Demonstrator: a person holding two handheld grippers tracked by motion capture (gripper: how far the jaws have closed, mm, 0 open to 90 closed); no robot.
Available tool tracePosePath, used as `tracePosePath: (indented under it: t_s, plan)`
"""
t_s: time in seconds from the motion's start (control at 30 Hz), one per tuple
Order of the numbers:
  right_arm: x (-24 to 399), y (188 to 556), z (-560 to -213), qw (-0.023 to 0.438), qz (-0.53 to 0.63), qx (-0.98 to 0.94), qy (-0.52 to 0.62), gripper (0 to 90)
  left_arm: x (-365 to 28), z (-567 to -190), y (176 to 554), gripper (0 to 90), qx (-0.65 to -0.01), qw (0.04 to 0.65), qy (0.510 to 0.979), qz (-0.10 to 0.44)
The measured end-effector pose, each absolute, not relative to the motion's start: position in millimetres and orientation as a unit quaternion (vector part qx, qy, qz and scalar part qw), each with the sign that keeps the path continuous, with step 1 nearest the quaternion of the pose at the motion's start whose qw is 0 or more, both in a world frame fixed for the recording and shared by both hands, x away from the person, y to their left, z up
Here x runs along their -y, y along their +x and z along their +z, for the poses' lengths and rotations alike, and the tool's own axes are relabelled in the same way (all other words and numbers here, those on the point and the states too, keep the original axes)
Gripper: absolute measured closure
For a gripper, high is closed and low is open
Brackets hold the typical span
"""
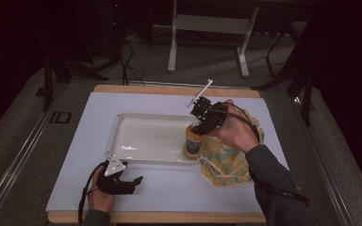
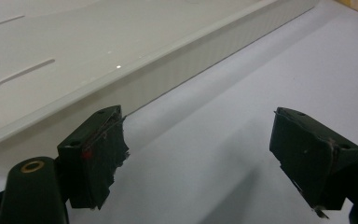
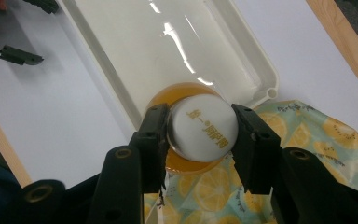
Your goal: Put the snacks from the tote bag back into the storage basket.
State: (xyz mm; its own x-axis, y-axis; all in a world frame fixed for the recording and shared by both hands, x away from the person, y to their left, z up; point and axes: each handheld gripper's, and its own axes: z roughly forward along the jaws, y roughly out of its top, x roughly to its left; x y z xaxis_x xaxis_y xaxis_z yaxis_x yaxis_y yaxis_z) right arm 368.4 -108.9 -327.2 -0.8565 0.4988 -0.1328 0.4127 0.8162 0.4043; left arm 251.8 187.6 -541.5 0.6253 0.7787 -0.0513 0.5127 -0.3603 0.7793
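Right gripper [image 3: 200,140]: jaws clamping the white lid of an amber bottle [image 3: 200,128], which is standing upright at the near right corner of the tray. Left gripper [image 2: 196,158]: jaws gaping wide, holding nothing, resting on the white mat [image 1: 169,188] just beside the tray's near rim. White plastic tray [image 1: 122,125]: lying mid-table. Lemon-print cloth bag [image 1: 226,162]: lying beside the tray, under the right hand.

The bottle's white cap [image 3: 204,127] bears gold characters too small to read
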Motion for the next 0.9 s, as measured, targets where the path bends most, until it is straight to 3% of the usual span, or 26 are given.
tracePosePath:
  t_s: [0.9]
  plan:
    - [102.0,368.7,-341.5,0.124,0.181,-0.940,0.261,58.6,-187.8,-541.6,252.6,18.1,-0.402,0.398,0.808,0.165]
